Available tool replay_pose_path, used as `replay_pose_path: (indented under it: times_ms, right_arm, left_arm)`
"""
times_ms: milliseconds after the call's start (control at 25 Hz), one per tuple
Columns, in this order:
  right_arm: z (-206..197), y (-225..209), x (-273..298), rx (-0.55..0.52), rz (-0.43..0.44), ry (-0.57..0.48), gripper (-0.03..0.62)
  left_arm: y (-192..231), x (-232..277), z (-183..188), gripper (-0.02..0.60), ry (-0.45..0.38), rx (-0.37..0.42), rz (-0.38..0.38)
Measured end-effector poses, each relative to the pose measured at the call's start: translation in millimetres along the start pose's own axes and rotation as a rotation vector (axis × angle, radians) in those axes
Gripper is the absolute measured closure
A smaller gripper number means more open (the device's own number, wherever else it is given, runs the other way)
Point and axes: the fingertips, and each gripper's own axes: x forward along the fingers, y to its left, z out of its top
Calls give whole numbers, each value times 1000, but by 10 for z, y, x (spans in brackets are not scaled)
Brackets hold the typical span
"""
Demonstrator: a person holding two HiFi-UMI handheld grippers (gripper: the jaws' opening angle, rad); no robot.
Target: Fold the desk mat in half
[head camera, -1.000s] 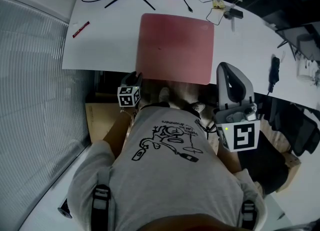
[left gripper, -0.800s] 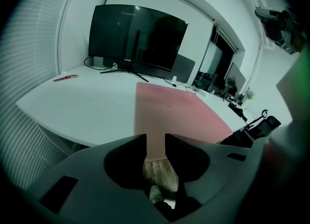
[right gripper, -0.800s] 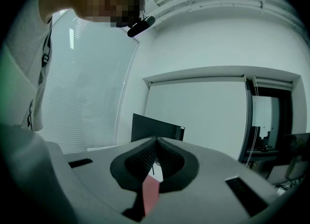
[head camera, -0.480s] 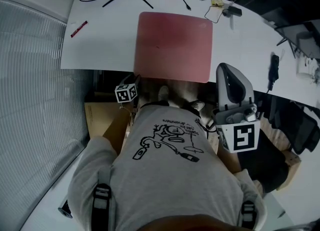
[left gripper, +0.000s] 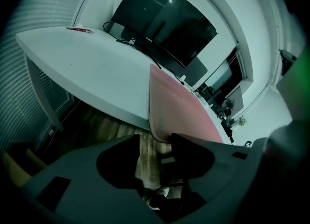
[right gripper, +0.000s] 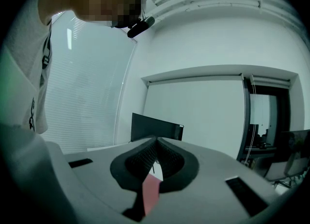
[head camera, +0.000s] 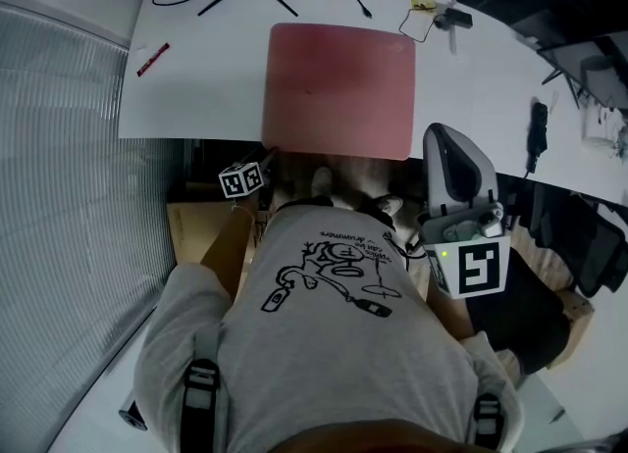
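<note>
The left gripper (left gripper: 156,140) has its jaws spread wide and opening, with nothing pressed between them. Just ahead of the jaw tips, close to the right-hand one, hangs the rounded near corner of the pink rectangular desk mat (left gripper: 179,106), not touched by either jaw as far as the left gripper view shows. In the head view this left gripper (head camera: 257,167) sits just below and beside the mat's near left corner.

The right gripper (right gripper: 156,138) has its ribbed jaws together at the tips and clamps nothing; a strip of the pink mat (right gripper: 151,191) shows through the gap lower down, far beyond it. In the head view the right gripper (head camera: 444,132) stands upright, beside the mat's near right corner and apart from it.

There is one mat (head camera: 341,88). It lies flat ahead of both grippers on the one white desk (head camera: 196,78), its near edge hanging slightly over the desk's near edge.

Farther out from the left gripper, one black flat monitor (left gripper: 164,24) stands at the desk's far side, and one red pen (head camera: 153,58) lies far to the left of the mat. Below the left gripper's jaws is wooden floor (left gripper: 111,126).
</note>
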Motion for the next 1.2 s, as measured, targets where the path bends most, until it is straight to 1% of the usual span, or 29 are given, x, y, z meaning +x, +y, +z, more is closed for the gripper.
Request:
replay_pose_path:
  times_ms: [160, 240, 360, 480, 560, 600, 680, 760, 920, 1080, 1200]
  right_arm:
    - [-9, -2, -20, 1, 0, 0, 586]
    - [-29, -1, -25, -10, 7, 5, 586]
    - [-25, 4, -6, -7, 7, 2, 586]
    - [-79, 22, -40, -36, 33, 19, 586]
    - [-63, 22, -33, -26, 28, 14, 586]
    - [-43, 19, -22, -16, 20, 8, 586]
    - [-59, 21, -33, -28, 29, 14, 586]
    - [-79, 19, -40, -38, 35, 19, 586]
    - [6, -6, 18, 3, 2, -9, 586]
    - [1, -1, 24, 4, 3, -7, 586]
    - [-31, 13, 6, -13, 25, -4, 586]
  left_arm:
    - [-20, 15, -14, 365, -6, -15, -34]
    - [-49, 13, -3, 387, -13, -22, -54]
    - [-147, -15, 88, 405, -47, -45, -104]
    - [-145, -14, 137, 408, -81, -84, -140]
    - [-124, -28, 140, 434, -81, -92, -135]
    - [-121, -36, 143, 459, -83, -95, -134]
    - [-136, -54, 168, 482, -96, -95, -136]
    - [-163, -76, 199, 506, -107, -69, -128]
    - [-211, -109, 225, 541, -104, 17, -89]
    - [-277, -142, 256, 546, -104, 75, -83]
    - [-352, -163, 288, 548, -96, 136, -87]
